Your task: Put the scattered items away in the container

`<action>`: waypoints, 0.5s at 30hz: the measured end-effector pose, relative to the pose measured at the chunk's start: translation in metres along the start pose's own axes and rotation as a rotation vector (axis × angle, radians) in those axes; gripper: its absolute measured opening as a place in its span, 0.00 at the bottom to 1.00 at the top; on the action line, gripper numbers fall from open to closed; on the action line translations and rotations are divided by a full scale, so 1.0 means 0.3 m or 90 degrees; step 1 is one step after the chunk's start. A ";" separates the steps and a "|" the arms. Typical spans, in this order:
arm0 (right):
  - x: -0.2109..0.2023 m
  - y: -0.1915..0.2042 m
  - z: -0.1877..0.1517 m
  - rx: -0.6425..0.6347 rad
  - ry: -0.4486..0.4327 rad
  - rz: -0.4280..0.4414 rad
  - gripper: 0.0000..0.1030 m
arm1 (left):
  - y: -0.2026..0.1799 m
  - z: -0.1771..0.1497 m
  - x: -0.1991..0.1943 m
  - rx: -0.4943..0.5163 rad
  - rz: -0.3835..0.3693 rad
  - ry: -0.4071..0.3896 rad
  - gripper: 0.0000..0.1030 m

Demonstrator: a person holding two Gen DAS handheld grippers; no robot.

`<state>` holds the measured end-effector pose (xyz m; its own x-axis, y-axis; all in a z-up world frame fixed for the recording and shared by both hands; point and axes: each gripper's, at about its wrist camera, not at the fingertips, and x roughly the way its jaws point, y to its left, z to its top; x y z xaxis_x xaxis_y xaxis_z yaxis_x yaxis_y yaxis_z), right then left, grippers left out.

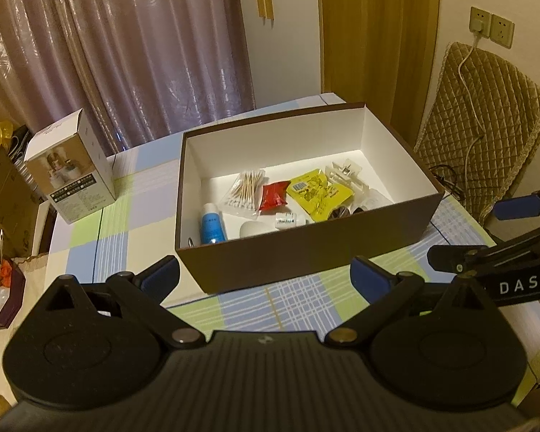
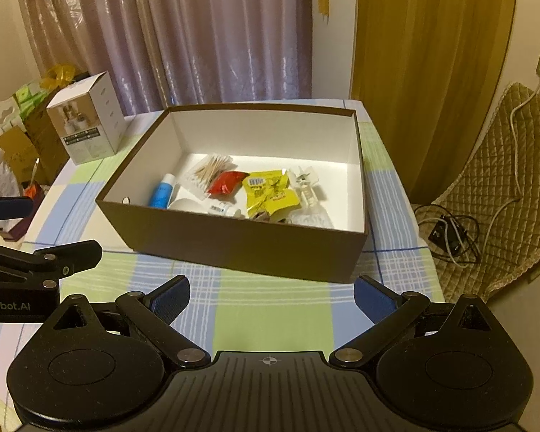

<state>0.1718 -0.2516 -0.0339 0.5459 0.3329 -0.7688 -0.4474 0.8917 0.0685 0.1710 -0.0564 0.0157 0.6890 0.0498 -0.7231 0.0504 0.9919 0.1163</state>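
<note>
A brown box with a white inside stands on the checked tablecloth. In it lie a cotton swab bag, a red packet, a yellow packet, a blue tube, a small white bottle and clear plastic pieces. My left gripper hovers open before the box's near wall, nothing between its fingers. My right gripper is open and empty too, just short of the box.
A white product carton stands upright at the table's back left. Cardboard boxes and bags crowd the floor at left. A quilted chair with cables sits at right. Curtains hang behind.
</note>
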 end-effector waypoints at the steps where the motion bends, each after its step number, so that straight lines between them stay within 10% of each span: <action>1: -0.002 0.001 -0.006 0.000 0.001 0.000 0.99 | -0.002 -0.006 -0.002 -0.001 -0.001 0.002 0.97; 15: -0.040 -0.026 -0.085 0.024 0.007 -0.001 0.99 | -0.050 -0.081 -0.011 -0.001 -0.006 0.028 0.97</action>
<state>0.1507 -0.2705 -0.0413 0.5388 0.3284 -0.7758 -0.4194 0.9032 0.0910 0.1505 -0.0688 -0.0001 0.6565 0.0459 -0.7529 0.0556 0.9925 0.1090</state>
